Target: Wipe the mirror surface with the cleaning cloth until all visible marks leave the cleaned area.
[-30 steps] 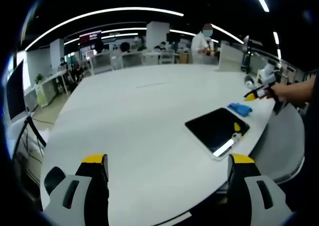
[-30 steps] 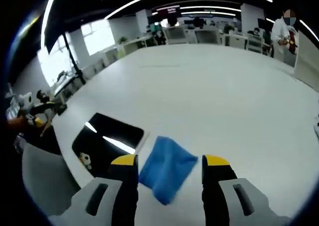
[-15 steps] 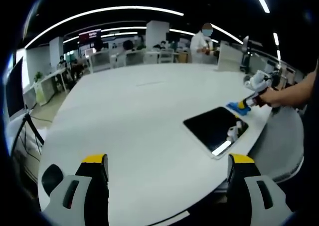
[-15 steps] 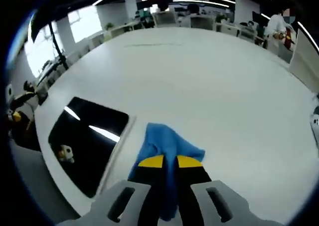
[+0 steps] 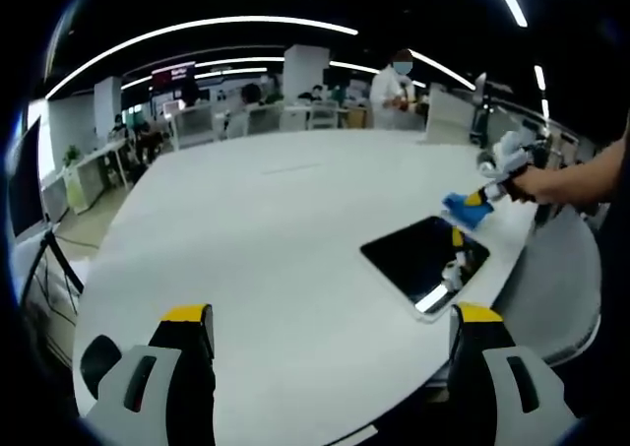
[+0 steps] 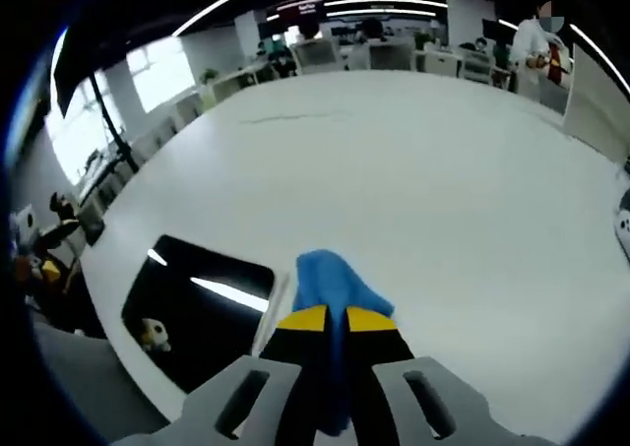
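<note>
Now right claw [image 6: 335,320] grips cloth [image 6: 333,281]

My left gripper [image 5: 330,328] had two pale grey moulded fingers [image 5: 182,367], each capped with a yellow tip over a black pad and cut with a dark oval slot. My right gripper [image 6: 327,320] was built the same way: grey shells, black inner faces, yellow tips [image 6: 300,318]. From the left gripper view it [image 5: 489,192] looked white and grey with a yellow tip, my forearm [image 5: 581,178] bare behind it.
</note>
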A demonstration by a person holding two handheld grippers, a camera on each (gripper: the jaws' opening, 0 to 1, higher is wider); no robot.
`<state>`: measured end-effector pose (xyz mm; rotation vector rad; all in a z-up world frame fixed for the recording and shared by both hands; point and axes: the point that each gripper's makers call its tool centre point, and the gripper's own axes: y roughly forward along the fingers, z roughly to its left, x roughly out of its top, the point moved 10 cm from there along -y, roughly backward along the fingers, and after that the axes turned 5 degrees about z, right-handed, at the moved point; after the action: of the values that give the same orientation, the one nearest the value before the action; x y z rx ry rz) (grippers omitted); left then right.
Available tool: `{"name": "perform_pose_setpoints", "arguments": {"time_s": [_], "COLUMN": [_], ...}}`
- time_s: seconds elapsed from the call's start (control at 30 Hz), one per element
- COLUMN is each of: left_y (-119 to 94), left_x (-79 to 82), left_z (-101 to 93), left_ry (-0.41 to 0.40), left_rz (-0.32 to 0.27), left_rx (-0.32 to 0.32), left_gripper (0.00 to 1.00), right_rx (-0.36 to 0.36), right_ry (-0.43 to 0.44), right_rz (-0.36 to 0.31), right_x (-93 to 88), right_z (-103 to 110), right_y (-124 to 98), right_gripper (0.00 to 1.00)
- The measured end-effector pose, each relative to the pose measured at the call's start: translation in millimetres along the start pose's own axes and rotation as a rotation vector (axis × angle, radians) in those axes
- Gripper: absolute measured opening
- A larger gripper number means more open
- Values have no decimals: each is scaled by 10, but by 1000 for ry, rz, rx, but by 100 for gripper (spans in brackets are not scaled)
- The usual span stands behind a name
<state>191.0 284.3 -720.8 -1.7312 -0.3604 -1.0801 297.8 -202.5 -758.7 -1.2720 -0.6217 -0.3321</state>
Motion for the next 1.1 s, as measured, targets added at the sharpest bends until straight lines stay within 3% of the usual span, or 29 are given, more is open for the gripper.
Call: {"name": "perform_pose_setpoints", "arguments": {"time_s": [0.13, 0.2, 0.23, 0.43, 0.53, 0.67, 0.77, 1.1], "left_y": [17, 23, 28, 30, 8, -19, -25, 5], "left_x": [-31, -32, -31, -37, -64, -103, -112, -104], "left_z": [11, 12, 10, 23, 34, 67, 94, 148], "left_ry": [1, 0, 0, -7, -12, -23, -28, -10], "left_rz": [6, 6, 5, 3, 8, 13, 14, 14], "left_rx": [-9, -12, -14, -21, -21, -16, -11, -19], "left_gripper": [100, 100, 100, 100, 100, 100, 100, 100], "right_rx": [104, 110, 120, 130, 75, 95, 59, 80], "right_ry": [116, 53, 21, 2, -70, 18, -16, 29], "right_rz": [-8, -12, 18, 79, 61, 119, 136, 131], "right_x": [140, 203, 199, 152, 167, 138, 90, 123], "right_z": [150, 232, 271, 448, 500, 549, 557, 598], "right_y": [-57, -27, 35, 326, 456, 530, 567, 580], "right_gripper": [1, 1, 1, 1, 1, 1, 1, 0]}}
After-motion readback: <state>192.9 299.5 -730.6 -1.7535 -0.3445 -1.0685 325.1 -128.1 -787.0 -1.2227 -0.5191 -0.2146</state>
